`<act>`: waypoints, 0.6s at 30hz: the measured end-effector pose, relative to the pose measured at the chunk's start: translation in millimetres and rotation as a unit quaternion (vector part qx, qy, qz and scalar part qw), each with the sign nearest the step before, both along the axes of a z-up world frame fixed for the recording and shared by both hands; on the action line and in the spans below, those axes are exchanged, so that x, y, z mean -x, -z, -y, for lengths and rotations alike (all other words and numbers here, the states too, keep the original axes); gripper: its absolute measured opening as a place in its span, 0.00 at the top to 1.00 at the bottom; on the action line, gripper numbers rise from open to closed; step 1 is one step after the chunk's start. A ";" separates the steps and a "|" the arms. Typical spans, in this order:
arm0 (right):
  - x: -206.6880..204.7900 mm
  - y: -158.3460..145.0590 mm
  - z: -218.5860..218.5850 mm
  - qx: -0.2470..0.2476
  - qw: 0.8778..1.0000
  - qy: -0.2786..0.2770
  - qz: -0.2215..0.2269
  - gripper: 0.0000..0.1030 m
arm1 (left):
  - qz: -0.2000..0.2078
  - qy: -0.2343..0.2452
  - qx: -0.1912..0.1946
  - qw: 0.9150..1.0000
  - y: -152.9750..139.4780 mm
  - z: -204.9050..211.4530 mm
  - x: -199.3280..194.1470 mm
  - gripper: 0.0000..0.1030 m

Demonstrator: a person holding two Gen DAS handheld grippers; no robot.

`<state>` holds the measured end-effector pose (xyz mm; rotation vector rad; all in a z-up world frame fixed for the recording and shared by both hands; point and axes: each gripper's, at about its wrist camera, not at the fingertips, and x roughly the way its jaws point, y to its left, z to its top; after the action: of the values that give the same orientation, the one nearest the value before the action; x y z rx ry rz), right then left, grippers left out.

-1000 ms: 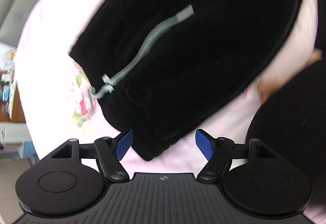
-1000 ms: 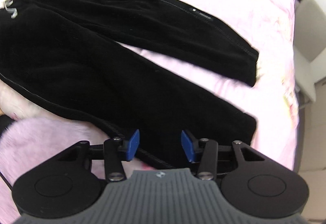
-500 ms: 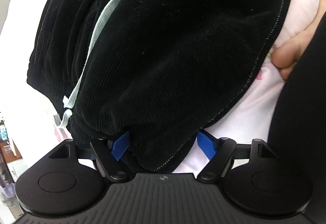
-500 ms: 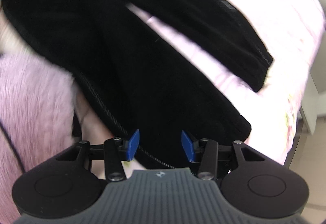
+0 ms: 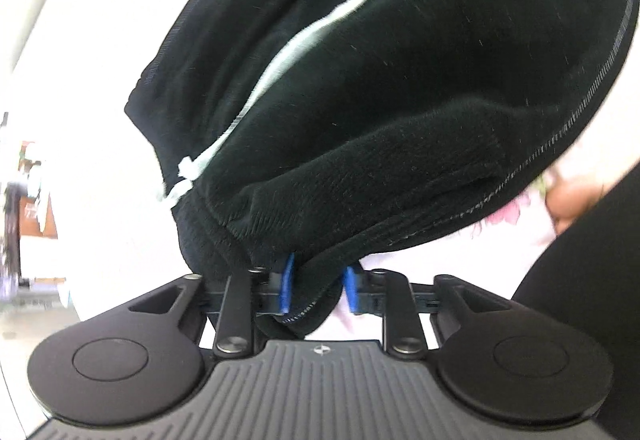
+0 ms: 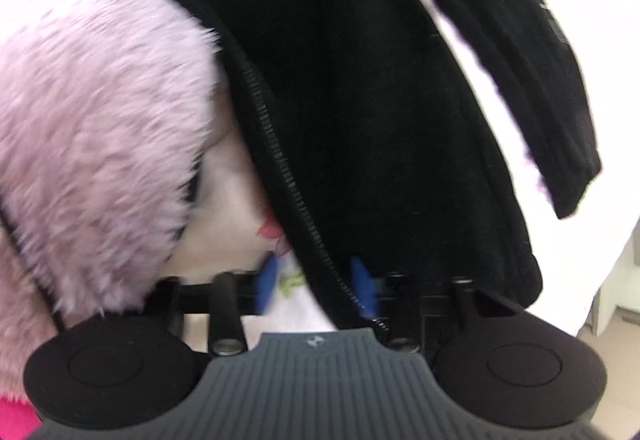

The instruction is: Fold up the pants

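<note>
Pinching the waistband corner of the black pants (image 5: 400,87), the left gripper (image 5: 316,288) is holding a thick bunch of fabric between its blue pads, its jaws having just been closing onto that cloth. Over at the other end, the right gripper (image 6: 316,284) is also drawing in, its jaws having just been closing around the stitched side seam of the near leg; motion blur is making it hard to tell whether the pads are pressing the seam or only flanking it, and a strip of flowered sheet is showing between the left pad and the seam. The pants are lying spread on a pale pink bed sheet (image 6: 600,51), waistband toward the left gripper and the leg ends toward the right. Risks, as I am judging them: the right pinch may be catching the sheet along with the seam, so the bedding could be lifting with the fold; the left bite is sitting on a rolled corner, so layers could be slipping out unevenly; the pale drawstring (image 5: 280,55) is trailing loose and could be ending up inside the fold; the fluffy pink sleeve (image 6: 100,111) is crowding the right side and could be brushing the cloth. Counting: one pair of pants, two legs showing, one drawstring, two grippers, one sheet, one sleeve.
</note>
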<state>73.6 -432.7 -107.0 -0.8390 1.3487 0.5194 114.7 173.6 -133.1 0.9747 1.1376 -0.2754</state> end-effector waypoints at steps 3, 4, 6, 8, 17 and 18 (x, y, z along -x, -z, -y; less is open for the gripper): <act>7.5 -11.3 0.6 -0.005 0.999 0.014 0.029 0.94 | 0.034 -0.036 0.021 0.999 -8.8 7.2 10.7 0.83; 9.7 -16.8 1.6 -0.007 0.999 0.018 0.041 0.94 | 0.050 -0.050 0.031 0.997 -16.7 12.2 8.6 0.85; 16.8 -34.2 2.5 -0.015 0.997 0.025 0.074 0.95 | 0.087 -0.074 0.059 0.992 -37.4 13.6 9.8 0.86; 18.7 -55.5 3.6 -0.022 0.992 0.021 0.122 0.97 | 0.122 -0.097 0.085 0.984 -56.6 13.0 8.4 0.86; -35.5 -110.7 8.2 0.002 0.965 0.068 0.253 0.99 | 0.223 -0.160 0.098 0.956 -114.2 20.6 -45.3 0.88; -45.1 -113.1 7.0 0.008 0.963 0.071 0.261 0.99 | 0.231 -0.162 0.093 0.955 -117.2 24.0 -57.2 0.88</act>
<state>118.7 -439.7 6.1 -0.8144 0.9154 0.1538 171.8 149.7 -16.0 0.6259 0.8052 0.1095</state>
